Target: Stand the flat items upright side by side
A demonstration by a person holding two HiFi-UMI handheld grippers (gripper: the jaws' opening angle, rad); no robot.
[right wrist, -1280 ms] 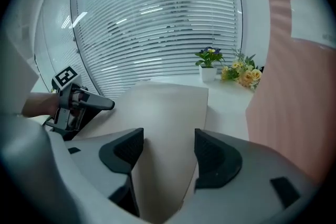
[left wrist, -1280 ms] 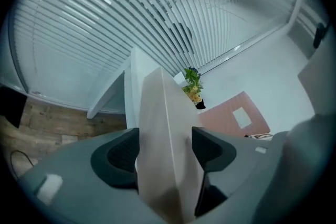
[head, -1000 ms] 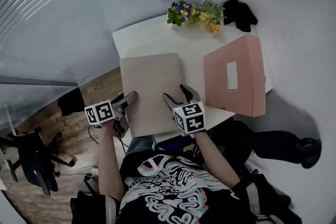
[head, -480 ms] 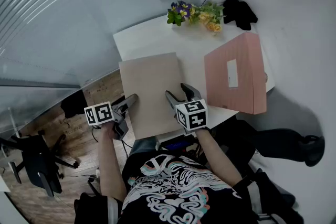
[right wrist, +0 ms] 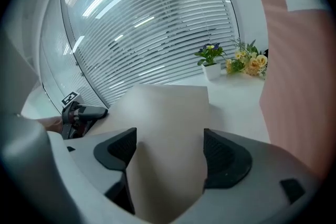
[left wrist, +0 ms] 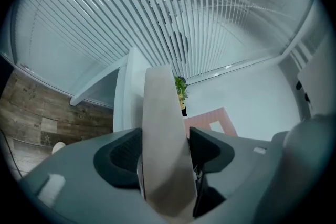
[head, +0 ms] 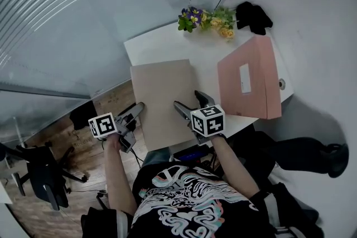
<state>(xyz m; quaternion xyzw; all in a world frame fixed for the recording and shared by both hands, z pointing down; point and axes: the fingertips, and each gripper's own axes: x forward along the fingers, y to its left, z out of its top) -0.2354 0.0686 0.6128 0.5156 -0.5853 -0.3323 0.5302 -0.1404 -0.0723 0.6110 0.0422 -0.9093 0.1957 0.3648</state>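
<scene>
While the beige board (head: 162,97) lies mostly flat on the white table (head: 167,42), both grippers work at its near end. The left gripper (head: 135,111) has the board's left edge between its jaws. They have just been closing, and in the left gripper view the pads lie against the board, which runs edge-on away from the camera. The right gripper (head: 188,99) sits over the board's near right part. Its jaws have just been opening and stand wide apart. The board's face fills the gap between them, but the pads pinch nothing visible.

To the right, well apart from the board, a pink flat box (head: 251,78) with a white label appears to stand on edge near the table's right side. At the far end are a clump of flowers (head: 209,17), purple and yellow, and a black cloth (head: 252,15) just beside them.

The table is pushed into a corner: horizontal blinds (head: 67,3) run along the left, and a plain white wall (head: 312,8) is on the right. A wood-plank floor (head: 67,136) shows at the lower left, with a dark office chair (head: 42,167) on it.
</scene>
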